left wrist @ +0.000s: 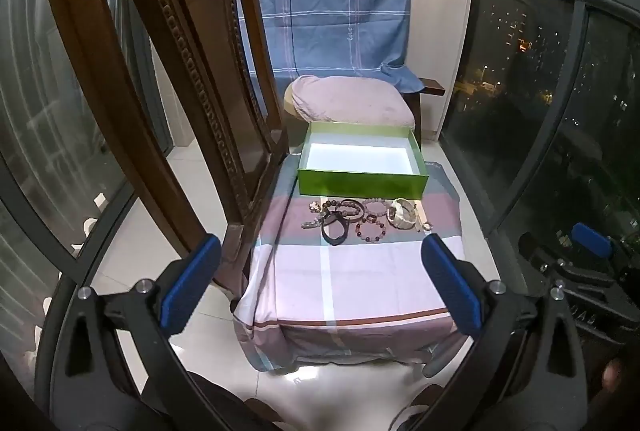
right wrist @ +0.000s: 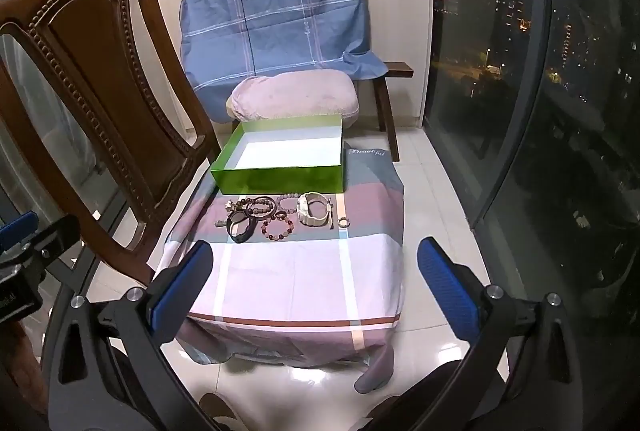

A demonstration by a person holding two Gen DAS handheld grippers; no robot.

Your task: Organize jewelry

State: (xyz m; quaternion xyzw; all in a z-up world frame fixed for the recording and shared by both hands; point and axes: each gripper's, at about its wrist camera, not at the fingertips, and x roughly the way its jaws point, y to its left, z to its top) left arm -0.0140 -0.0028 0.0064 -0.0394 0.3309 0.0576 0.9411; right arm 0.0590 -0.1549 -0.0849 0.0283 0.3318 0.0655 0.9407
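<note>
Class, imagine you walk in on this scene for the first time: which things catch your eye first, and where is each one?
The bright green box, open and empty with a white inside, stands at the far end of the cloth-covered table. Just in front of it lies a row of jewelry: beaded bracelets, a black band and a cream watch. A carved wooden chair stands to the left, and both open grippers wait empty at the near edge.
</note>
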